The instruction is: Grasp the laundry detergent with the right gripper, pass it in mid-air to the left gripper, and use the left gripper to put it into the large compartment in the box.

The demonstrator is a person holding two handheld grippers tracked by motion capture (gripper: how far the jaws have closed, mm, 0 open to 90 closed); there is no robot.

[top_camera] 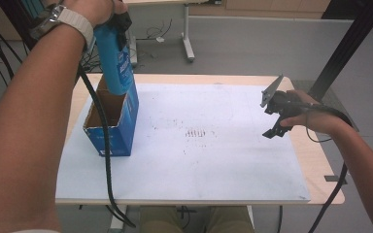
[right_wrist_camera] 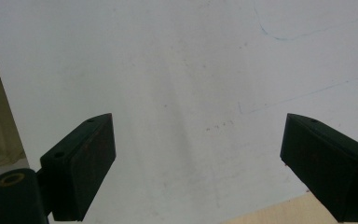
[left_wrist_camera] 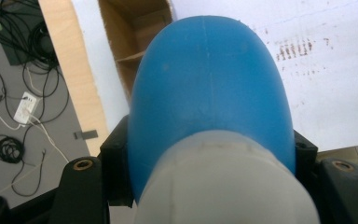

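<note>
Holding a blue bottle (top_camera: pixel 118 58) high in the upper left of the high view, your left gripper (top_camera: pixel 121 22) has its fingers (left_wrist_camera: pixel 116 163) pressed tight on both sides of it. In the left gripper view the bottle fills the middle of the frame, with its pale grey cap (left_wrist_camera: pixel 223 186) at the bottom, close to the camera. The bottle hangs over an open blue box (top_camera: pixel 112 119) and its low end dips into the top of the box. The box stands on the left part of the white sheet (top_camera: pixel 213 160) that covers the surface (top_camera: pixel 320 165). Inside, the box is brown cardboard.

Your right gripper (top_camera: pixel 277 116) is at the right side of the high view, just above the right edge of the sheet. Its fingers (right_wrist_camera: pixel 81 163) are spread wide apart and hold nothing. Below them you see the white sheet with a few faint marks. A black cable (top_camera: pixel 108 165) hangs from your left gripper down past the box.
</note>
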